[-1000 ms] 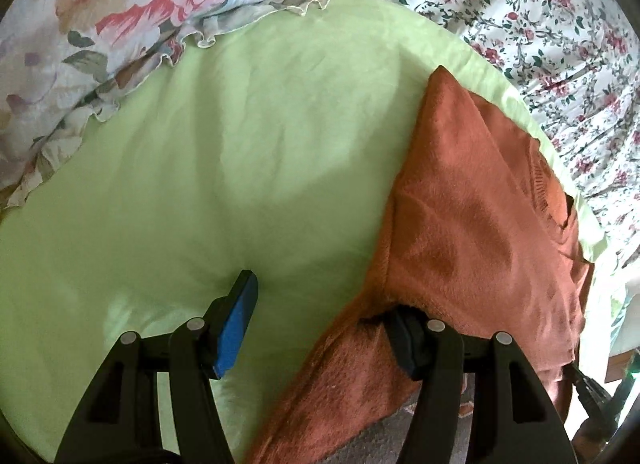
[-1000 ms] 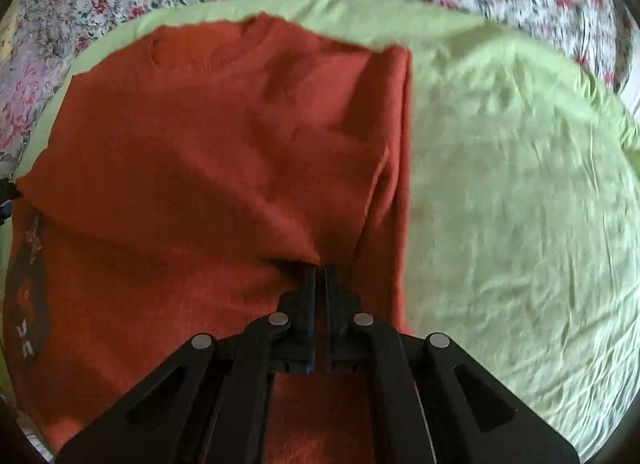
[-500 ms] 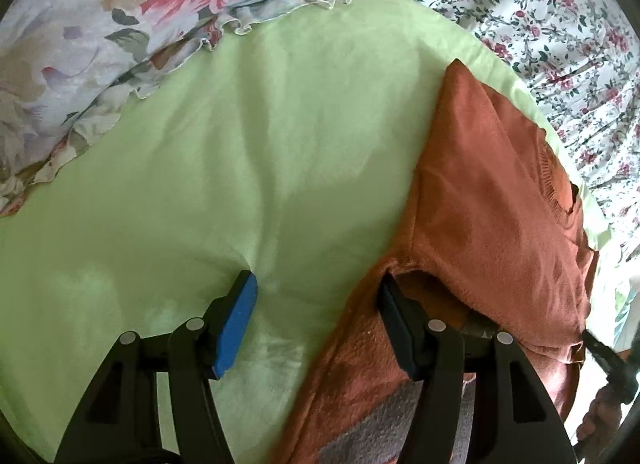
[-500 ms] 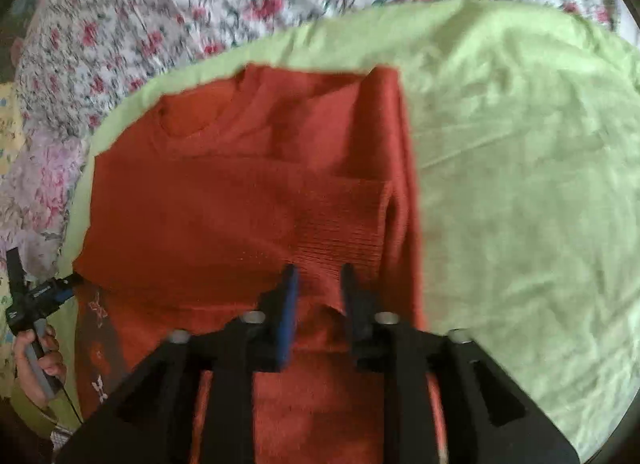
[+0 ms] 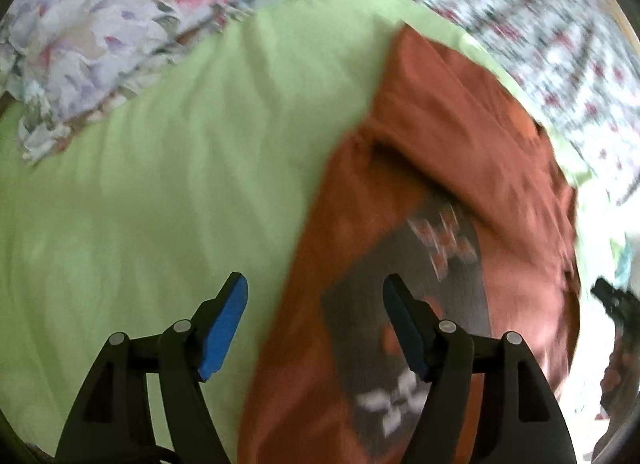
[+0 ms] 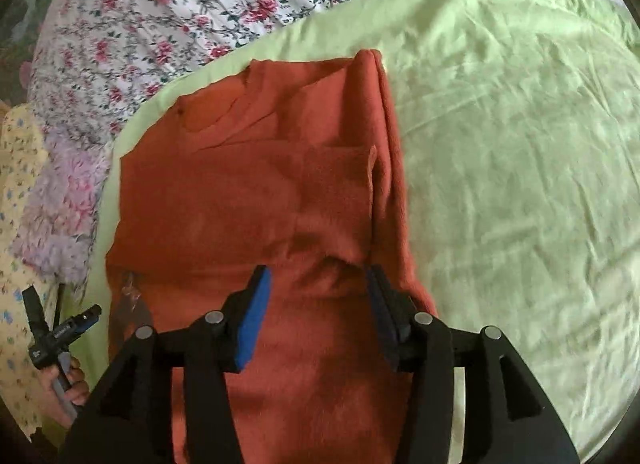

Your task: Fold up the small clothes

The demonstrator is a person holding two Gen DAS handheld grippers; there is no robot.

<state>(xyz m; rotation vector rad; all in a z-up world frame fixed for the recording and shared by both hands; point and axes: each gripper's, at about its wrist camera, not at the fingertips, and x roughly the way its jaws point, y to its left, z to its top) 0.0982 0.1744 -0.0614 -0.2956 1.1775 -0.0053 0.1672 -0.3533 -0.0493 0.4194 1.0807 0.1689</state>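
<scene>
Both tongs released since earlier: right gripper (image 6: 316, 288) now spread wide above folded orange sweater (image 6: 248, 199), left gripper (image 5: 314, 298) gaping over sweater edge on green sheet (image 5: 152, 167)

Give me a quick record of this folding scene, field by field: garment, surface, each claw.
garment: rust-orange sweater, sleeve folded across its body
print: grey patch with white marks
surface: light green sheet over floral bedding
left claw: open, holding nothing, over sweater's edge
right claw: open, holding nothing, above sweater
</scene>
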